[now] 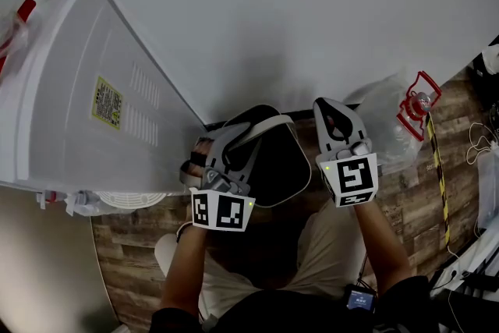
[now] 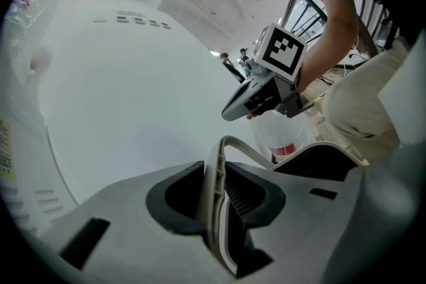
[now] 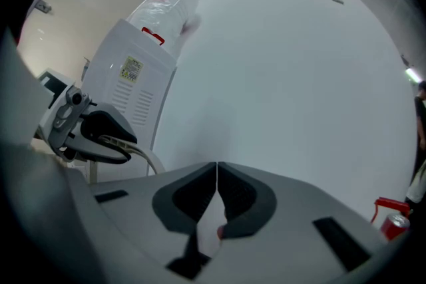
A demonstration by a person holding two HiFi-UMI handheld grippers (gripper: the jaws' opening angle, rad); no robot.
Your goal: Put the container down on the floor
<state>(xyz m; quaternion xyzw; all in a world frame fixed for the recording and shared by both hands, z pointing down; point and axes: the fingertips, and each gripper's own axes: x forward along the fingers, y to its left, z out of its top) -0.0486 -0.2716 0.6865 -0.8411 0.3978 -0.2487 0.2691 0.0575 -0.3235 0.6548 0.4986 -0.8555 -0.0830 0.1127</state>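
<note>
A black container (image 1: 274, 161) with a pale rim hangs low over the wood floor, between my two grippers and close to the white wall. My left gripper (image 1: 238, 146) is shut on the container's left rim. In the left gripper view the pale rim (image 2: 214, 191) runs straight between the dark pads, and the dark inside of the container (image 2: 319, 163) shows to the right. My right gripper (image 1: 332, 108) sits beside the container's right edge with its jaws shut. Its pads (image 3: 234, 195) meet in the right gripper view, and nothing shows between them.
A tall white appliance (image 1: 86, 105) with a yellow label stands close on the left. A clear plastic bag (image 1: 386, 121) with a red frame (image 1: 419, 101) lies on the floor to the right. Yellow-black tape (image 1: 437, 168) and cables (image 1: 479, 144) lie farther right.
</note>
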